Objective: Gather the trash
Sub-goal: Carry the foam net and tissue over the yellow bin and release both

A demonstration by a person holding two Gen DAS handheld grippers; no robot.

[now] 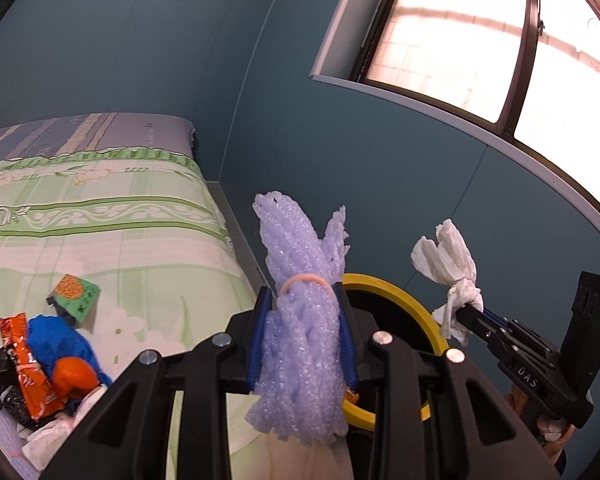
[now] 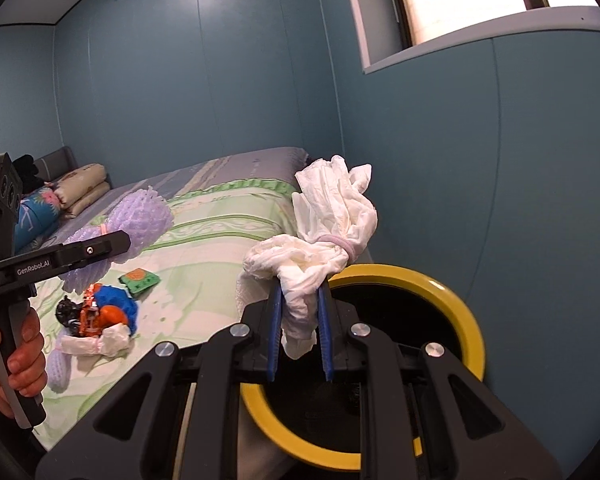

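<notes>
A bundle of lilac foam netting [image 1: 304, 320], cinched with a rubber band [image 1: 306, 282], sits clamped between the nearly closed fingers of the left gripper [image 1: 302, 332], held up beside the bed [image 1: 120, 240]. To its right, the right gripper [image 2: 300, 320] pinches a wad of white tissue [image 2: 332, 232], also tied round the middle, its fingers drawn in tight on the wad's lower end. Both pieces hang near or over the yellow-rimmed bin [image 2: 452, 292], whose dark mouth opens just past the fingers; my guess is they are carried there to be dropped in. More trash lies in a pile [image 2: 100, 316] on the green bedspread: an orange wrapper [image 1: 28, 364], blue plastic, a green packet [image 1: 74, 292], further tissue.
</notes>
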